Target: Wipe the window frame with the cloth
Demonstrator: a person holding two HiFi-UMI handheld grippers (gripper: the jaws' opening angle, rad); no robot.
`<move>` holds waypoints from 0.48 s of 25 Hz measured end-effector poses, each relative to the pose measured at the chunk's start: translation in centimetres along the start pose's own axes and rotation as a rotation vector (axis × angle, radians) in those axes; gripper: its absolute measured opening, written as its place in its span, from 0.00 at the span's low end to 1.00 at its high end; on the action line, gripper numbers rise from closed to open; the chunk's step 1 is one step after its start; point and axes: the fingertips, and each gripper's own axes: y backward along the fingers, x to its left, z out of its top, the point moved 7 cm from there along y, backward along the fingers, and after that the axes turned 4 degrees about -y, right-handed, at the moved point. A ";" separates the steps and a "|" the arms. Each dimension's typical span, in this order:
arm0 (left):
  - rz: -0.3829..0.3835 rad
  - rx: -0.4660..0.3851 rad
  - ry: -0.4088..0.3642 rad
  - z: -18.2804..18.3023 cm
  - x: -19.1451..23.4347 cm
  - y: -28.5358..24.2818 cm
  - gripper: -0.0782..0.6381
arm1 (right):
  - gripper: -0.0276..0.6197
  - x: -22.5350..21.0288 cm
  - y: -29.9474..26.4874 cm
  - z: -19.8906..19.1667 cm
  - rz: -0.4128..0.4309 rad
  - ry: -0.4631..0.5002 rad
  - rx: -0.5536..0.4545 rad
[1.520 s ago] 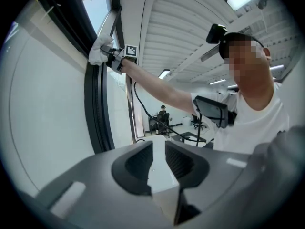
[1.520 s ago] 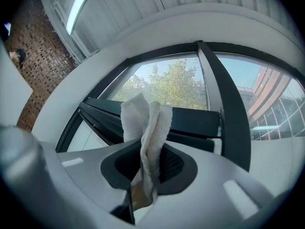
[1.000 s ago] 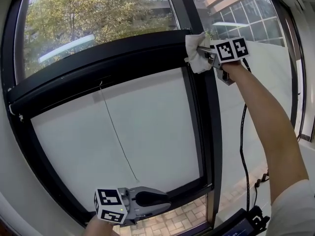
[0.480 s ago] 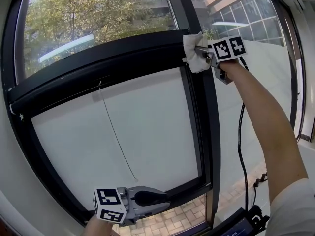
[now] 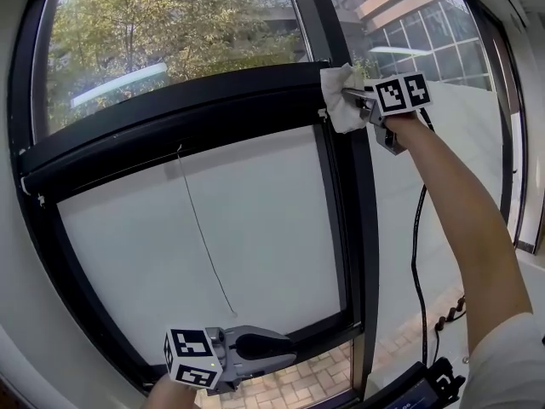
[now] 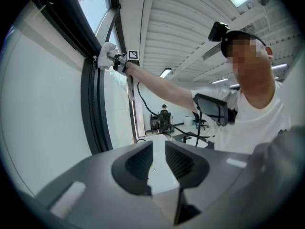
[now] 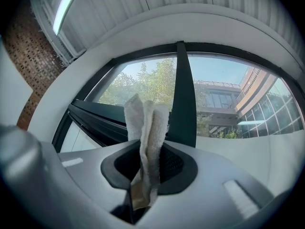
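Above, right gripper [image 5: 356, 98] clamps the white cloth [image 5: 338, 88] against the black window frame [image 5: 170, 122]; below, left gripper [image 5: 288, 348] empty, jaws slightly apart.

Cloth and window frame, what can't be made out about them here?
- Head view: whether the cloth presses on the window frame; its own folds cover the contact.
- Right gripper view: frame stretch behind the cloth clamped in the right gripper.
- Head view: bottom rail, partly covered by the left gripper.
- Dust on the frame: too small anywhere.

Blocked ahead by window frame [image 5: 170, 122], cable [image 5: 415, 262] nearby
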 end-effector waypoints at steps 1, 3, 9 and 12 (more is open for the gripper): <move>-0.008 -0.005 -0.002 -0.1 -0.1 -0.1 0.25 | 0.15 0.2 0.7 0.2 0.008 0.001 -0.006; -0.013 0.005 -0.012 0.3 -0.4 -0.3 0.25 | 0.15 0.6 2.3 0.4 0.015 0.027 -0.009; -0.042 -0.011 -0.045 1.5 -0.6 -0.9 0.25 | 0.15 2.0 5.4 2.1 -0.130 0.531 0.093; -0.048 -0.017 -0.040 1.3 -0.6 -1.3 0.25 | 0.15 3.5 5.2 3.0 -0.202 0.849 0.158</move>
